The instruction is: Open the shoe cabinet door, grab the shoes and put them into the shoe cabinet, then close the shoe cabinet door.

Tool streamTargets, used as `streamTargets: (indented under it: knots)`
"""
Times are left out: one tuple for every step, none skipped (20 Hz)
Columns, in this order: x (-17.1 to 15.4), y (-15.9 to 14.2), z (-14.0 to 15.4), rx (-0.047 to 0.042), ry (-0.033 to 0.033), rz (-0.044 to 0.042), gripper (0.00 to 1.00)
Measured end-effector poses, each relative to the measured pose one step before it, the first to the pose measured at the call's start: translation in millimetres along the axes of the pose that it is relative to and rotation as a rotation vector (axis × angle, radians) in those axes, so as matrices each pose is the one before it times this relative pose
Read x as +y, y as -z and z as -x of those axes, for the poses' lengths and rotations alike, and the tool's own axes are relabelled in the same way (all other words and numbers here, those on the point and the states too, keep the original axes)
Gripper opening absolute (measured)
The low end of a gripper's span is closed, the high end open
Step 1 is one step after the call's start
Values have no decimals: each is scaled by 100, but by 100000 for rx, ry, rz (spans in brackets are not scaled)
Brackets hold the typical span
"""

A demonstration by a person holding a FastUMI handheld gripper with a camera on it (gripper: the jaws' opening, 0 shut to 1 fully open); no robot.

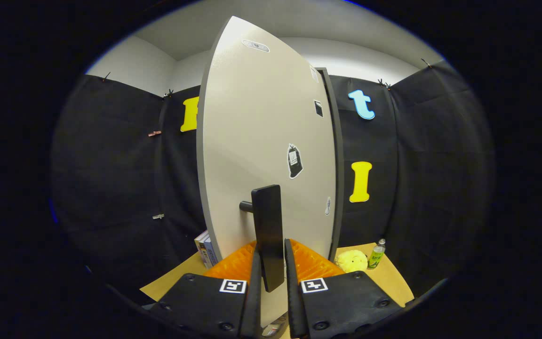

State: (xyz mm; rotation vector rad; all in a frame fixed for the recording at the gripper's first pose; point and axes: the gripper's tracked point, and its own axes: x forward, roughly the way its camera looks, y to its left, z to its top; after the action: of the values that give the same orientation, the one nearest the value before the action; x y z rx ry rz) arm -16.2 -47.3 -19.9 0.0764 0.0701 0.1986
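The gripper point(271, 263) is closed around the single dark bar handle point(268, 233) of the shoe cabinet door point(257, 141), one finger on each side of the upright bar, both appearing to press its lower end. The handle stands off the pale door on one short peg, directly ahead of the fingers. The door, edged in dark grey, rises tall beyond them and carries several small stickers point(294, 161) on its face: five can be counted, the largest a dark one above and to the right of the handle. On the tan table point(393, 282) to the right of the door sit one yellow plush toy point(352, 260) and, just beside it, one green bottle point(377, 254) standing upright. To the left of the door's lower edge, a few books point(205, 248) stand together
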Motion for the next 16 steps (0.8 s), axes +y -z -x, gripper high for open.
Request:
streamTargets:
  knots:
    - [-481, -271, 145, 28, 624, -377, 30]
    - [-434, -139, 177, -57, 725, -978, 30]
    - [-505, -330, 301, -624, 540, -1980, 30]
    - [-301, -254, 186, -508, 310, -1151, 30]
    - [-410, -116, 177, -201, 42, -964, 30]
    - [-344, -53, 204, -39, -215, -537, 30]
    - [-327, 124, 124, 870, -41, 592, 29]
    - [-559, -11, 119, 339, 1011, 883, 27]
    - [-732, -3, -96, -338, 1641, 1356, 27]
    - [-813, -155, 46, -355, 1929, 950, 27]
    - [-881, -172, -9, -587, 1713, 618, 27]
    - [-685, -84, 115, -212, 284, 280, 27]
    - [-610, -48, 136, -17, 273, 9, 27]
    - [-725, -149, 267, -403, 500, -200, 27]
    - [-765, -89, 186, -353, 417, 40, 27]
    - [-793, -139, 82, -525, 509, -15, 27]
